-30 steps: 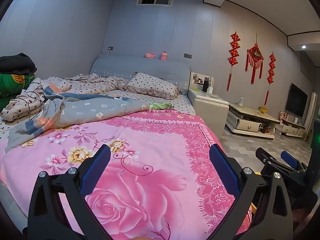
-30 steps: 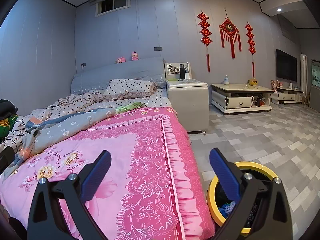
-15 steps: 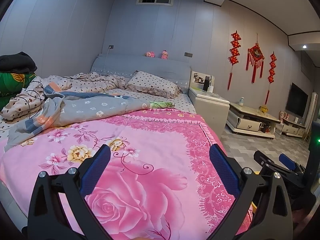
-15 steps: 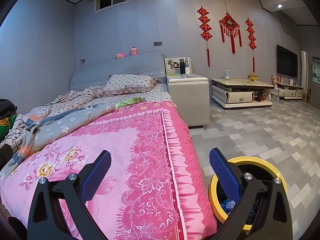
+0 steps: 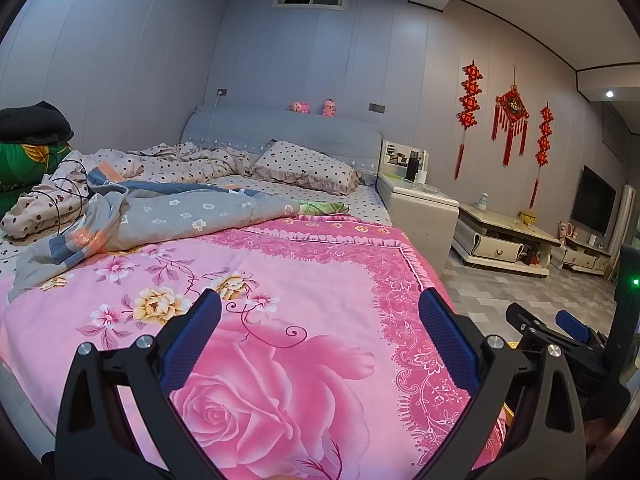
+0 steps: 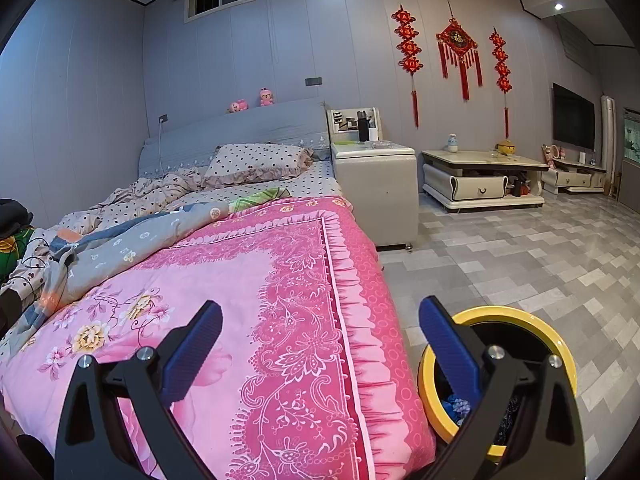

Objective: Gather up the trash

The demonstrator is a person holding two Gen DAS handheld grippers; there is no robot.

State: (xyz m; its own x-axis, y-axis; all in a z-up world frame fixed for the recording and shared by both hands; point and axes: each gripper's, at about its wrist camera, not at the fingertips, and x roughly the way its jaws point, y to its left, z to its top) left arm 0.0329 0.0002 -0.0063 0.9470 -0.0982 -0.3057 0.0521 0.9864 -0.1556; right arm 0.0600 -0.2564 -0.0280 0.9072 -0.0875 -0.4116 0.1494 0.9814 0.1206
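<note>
— Two grippers, both empty. From the left wrist, the left gripper [image 5: 320,336] hung spread wide over the pink floral quilt [image 5: 280,300], barely shifted from a second before; the right gripper [image 5: 548,326] showed at the edge.

— Any trash on the bed?

— None I could make out.

— And the right wrist?

— The right gripper [image 6: 320,340] was spread too, and the yellow-rimmed trash bin [image 6: 560,344] beside the bed had drifted slightly nearer, bluish scraps [image 6: 456,406] inside. I'd guess a drop was done and the search goes on.
</note>
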